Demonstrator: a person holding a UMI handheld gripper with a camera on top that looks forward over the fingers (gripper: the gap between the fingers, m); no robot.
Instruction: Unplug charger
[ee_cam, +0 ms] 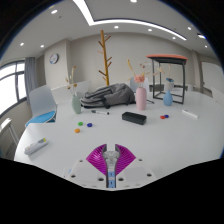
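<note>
A white oblong block, possibly a power strip with a plug on it, lies on the white table far to the left of my fingers. I cannot make out a charger or a cable for certain. My gripper hovers over the near part of the table. Its magenta pads meet in the middle and nothing shows between them. A black box lies well beyond the fingers, slightly to the right.
Beyond the fingers stand a grey bag, a pink bottle, a teal bottle, a blue cup and small coloured pieces. A chair stands left, a coat stand behind.
</note>
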